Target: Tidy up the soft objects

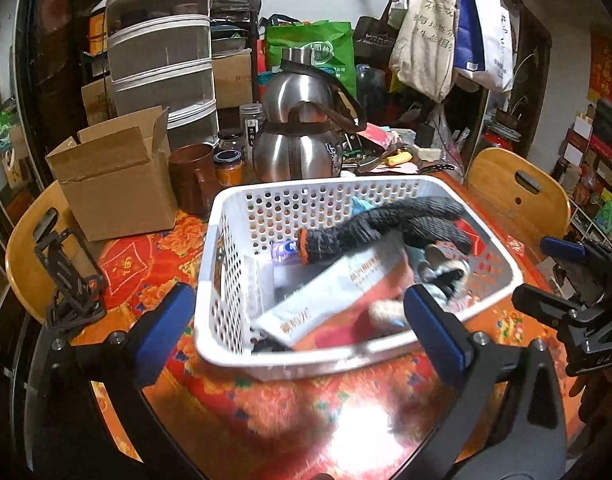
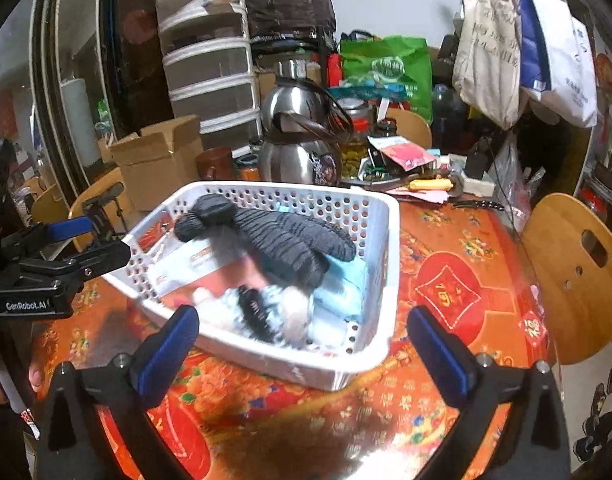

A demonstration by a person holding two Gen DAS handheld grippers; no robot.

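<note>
While the desk [image 1: 289, 412] with its red-and-orange floral cloth carries the white perforated plastic basket [image 1: 241, 240], a dark knitted glove [image 1: 386, 224] lies on top inside it; the left gripper [image 1: 301, 320] and right gripper [image 2: 306, 348] hover with fingers spread, empty.

Left gripper [image 1: 295, 320] and right gripper [image 2: 301, 344] both hover with jaws spread wide — nothing held.
</note>
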